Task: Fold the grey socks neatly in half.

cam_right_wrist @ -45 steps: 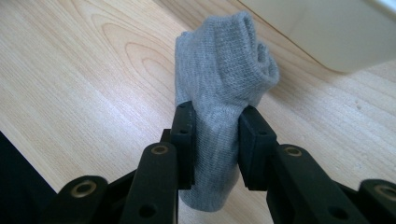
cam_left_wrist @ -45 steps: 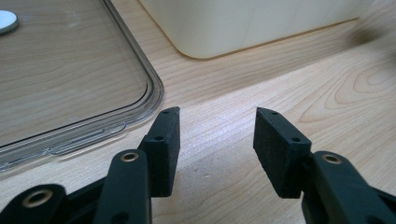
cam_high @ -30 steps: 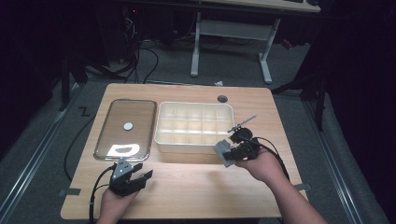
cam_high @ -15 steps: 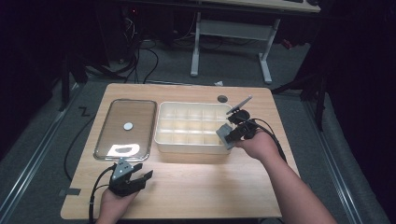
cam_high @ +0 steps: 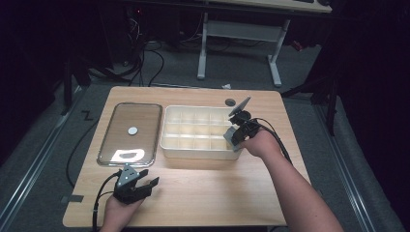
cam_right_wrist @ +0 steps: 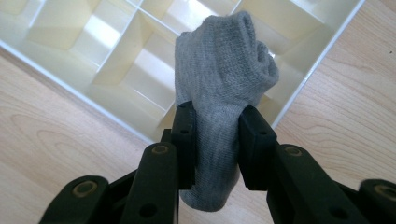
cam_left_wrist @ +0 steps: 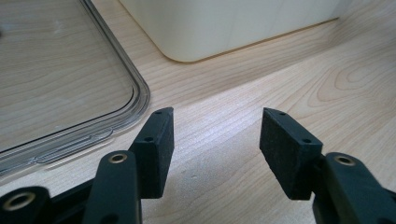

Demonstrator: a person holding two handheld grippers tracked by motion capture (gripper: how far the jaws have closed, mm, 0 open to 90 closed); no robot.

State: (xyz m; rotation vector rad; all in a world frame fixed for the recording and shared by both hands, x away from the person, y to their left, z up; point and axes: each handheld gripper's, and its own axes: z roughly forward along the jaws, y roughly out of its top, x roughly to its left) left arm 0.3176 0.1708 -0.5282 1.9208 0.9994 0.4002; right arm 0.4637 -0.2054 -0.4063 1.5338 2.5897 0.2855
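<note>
A rolled grey sock [cam_right_wrist: 224, 84] is clamped between the jaws of my right gripper [cam_right_wrist: 215, 140], which hangs over the near right corner of a cream divided organizer box [cam_right_wrist: 116, 56]. From above, the right gripper [cam_high: 236, 135] sits at the right end of the box [cam_high: 198, 130], with the sock [cam_high: 231, 137] a small grey patch at its tip. My left gripper [cam_high: 140, 186] rests low near the table's front left, open with nothing between its fingers. Its own view has the left gripper [cam_left_wrist: 215, 140] over bare wood, short of the box wall [cam_left_wrist: 233, 23].
A clear plastic lid [cam_high: 130, 133] lies flat left of the box, with a round white sticker at its middle; its rim [cam_left_wrist: 135, 93] runs just ahead of the left jaw. A small dark disc [cam_high: 230, 102] lies behind the box. Cables trail from both grippers.
My right gripper has carried the sock from in front of the box's right end up and away to over its right corner. The left gripper has stayed put.
</note>
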